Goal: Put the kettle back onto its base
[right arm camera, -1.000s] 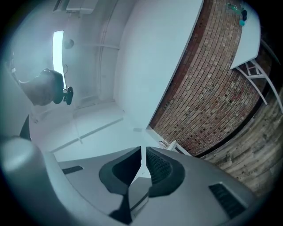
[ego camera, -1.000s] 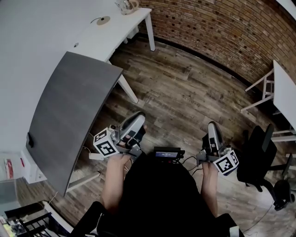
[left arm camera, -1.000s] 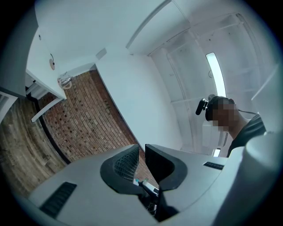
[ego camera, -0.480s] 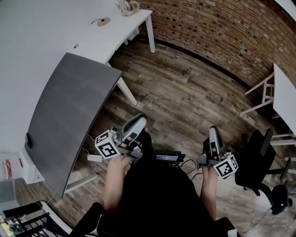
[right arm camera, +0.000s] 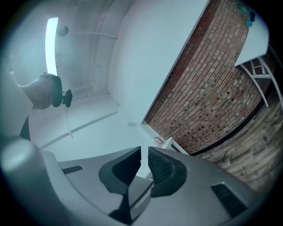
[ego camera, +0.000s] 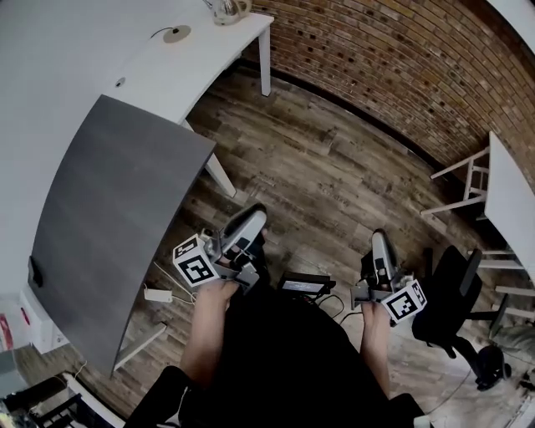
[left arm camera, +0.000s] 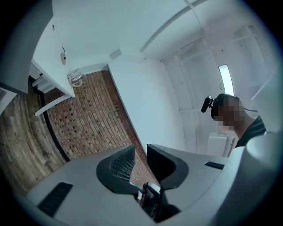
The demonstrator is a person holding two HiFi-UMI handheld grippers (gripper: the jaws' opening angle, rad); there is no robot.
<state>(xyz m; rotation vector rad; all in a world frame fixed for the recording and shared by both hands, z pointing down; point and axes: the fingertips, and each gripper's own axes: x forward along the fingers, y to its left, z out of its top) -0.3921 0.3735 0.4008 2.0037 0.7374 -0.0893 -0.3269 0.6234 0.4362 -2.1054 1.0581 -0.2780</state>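
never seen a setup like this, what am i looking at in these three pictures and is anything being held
A person stands holding a tool in each hand: the left gripper and the right gripper. Each has two jaws and a cube with square markers. One picture comes from a camera on the person's head, looking steeply down at the wooden floor. The other two come from cameras riding on the grippers, each looking out along its own jaws. Both pairs of jaws stand slightly apart with nothing between them, so nothing is held. A grey table stands on the person's left. Farther off, a white table carries the kettle and a round disc with a cord, probably its base.
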